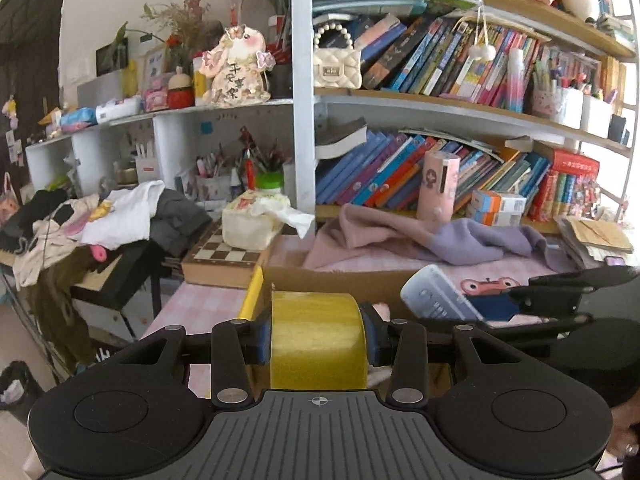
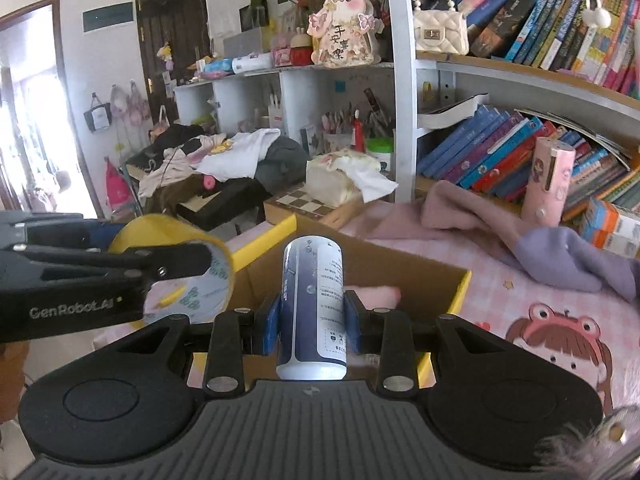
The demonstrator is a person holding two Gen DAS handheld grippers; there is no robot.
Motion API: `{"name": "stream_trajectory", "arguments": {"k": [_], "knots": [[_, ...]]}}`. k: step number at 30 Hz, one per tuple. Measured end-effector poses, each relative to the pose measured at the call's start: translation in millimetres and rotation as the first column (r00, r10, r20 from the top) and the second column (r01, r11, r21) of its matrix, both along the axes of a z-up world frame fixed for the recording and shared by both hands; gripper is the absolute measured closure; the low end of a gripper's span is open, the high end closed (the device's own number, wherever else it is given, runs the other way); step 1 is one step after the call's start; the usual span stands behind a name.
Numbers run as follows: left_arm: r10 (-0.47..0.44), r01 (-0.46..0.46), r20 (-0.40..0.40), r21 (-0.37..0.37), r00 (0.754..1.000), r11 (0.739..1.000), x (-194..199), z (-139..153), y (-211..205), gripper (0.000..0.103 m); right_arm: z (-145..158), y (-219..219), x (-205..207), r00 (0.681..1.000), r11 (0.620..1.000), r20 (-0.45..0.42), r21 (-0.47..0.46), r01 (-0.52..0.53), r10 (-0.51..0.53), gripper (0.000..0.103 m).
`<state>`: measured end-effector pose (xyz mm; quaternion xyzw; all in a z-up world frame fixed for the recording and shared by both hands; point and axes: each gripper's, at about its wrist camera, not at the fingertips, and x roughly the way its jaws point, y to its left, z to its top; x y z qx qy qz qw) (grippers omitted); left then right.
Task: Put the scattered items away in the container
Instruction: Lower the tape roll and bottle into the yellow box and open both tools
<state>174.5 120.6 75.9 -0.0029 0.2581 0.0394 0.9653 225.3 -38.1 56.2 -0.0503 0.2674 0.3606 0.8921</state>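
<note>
The left gripper (image 1: 319, 338) pinches a yellow tape roll (image 1: 319, 340) at lower centre. The right gripper (image 2: 313, 322) clamps a white-and-blue bottle (image 2: 314, 308) at centre frame. Both hang over the open cardboard box (image 2: 436, 276) on the pink checked cloth (image 2: 500, 296).

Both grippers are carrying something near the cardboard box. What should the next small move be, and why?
Probably carry both a little further forward over the open cardboard box before releasing. The left gripper is shut on the yellow tape roll and the right gripper on the blue-and-white bottle. Both loads seem to sit around the box's near edge, so dropping now might miss.
</note>
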Motion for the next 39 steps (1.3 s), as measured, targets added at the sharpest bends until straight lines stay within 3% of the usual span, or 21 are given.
{"name": "stream_trajectory", "arguments": {"k": [5,15,20,27,34,36,39], "knots": [[0.031,-0.029,-0.096,0.016,0.995,0.999,35,-23,1,0.063,-24,15,28,0.999,0.998,-0.036,-0.054,-0.037,0.035,0.072],[0.068,-0.063,-0.270,0.026,0.961,0.998,61,-69,7,0.063,-76,37,44,0.979,0.967,-0.127,-0.180,-0.179,0.158,0.072],[0.054,-0.045,-0.319,0.036,0.946,0.998,75,-82,4,0.063,-80,40,53,0.971,0.963,-0.157,-0.169,-0.208,0.182,0.072],[0.054,-0.048,-0.346,0.026,0.937,0.999,92,-90,9,0.063,-86,45,67,0.946,0.956,-0.258,-0.162,-0.244,0.197,0.072],[0.031,-0.026,-0.354,0.020,0.935,0.999,95,-93,8,0.059,-86,47,66,0.942,0.955,-0.273,-0.166,-0.247,0.197,0.072],[0.029,-0.023,-0.341,0.020,0.940,1.000,92,-91,7,0.053,-85,46,67,0.941,0.956,-0.277,-0.162,-0.245,0.194,0.071],[0.032,-0.017,-0.269,0.061,0.963,0.998,83,-77,3,0.035,-81,42,67,0.945,0.964,-0.263,-0.125,-0.234,0.195,0.064]]}}
